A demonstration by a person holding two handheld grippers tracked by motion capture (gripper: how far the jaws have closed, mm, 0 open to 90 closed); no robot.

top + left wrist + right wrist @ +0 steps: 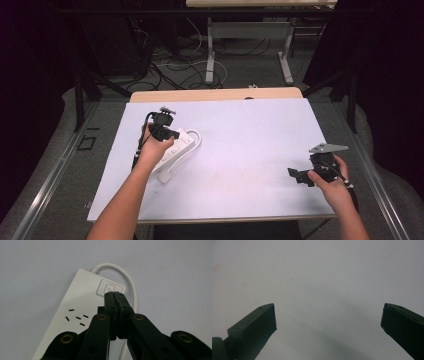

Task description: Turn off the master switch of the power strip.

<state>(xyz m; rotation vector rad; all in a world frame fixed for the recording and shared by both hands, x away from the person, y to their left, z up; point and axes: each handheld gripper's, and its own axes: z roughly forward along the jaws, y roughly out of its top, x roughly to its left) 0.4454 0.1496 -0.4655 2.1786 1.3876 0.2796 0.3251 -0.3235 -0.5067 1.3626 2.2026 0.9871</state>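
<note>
A white power strip (179, 145) lies slanted on the left part of the white table top (240, 150), and its cable (196, 136) loops round its far end. My left gripper (175, 134) is over that end, held by a hand. In the left gripper view its jaws are shut together with nothing between them (114, 293). The tips sit at the edge of the strip's square power button (108, 288), and socket slots (77, 318) show to their left. My right gripper (296, 176) is low at the table's right front, open (328, 320) over bare table.
The strip's white plug (165, 176) lies just in front of it, near the left forearm. The table's wooden far edge (215, 94) borders a floor with tangled cables (170, 70) and another table's legs (210, 55). Dark curtains flank both sides.
</note>
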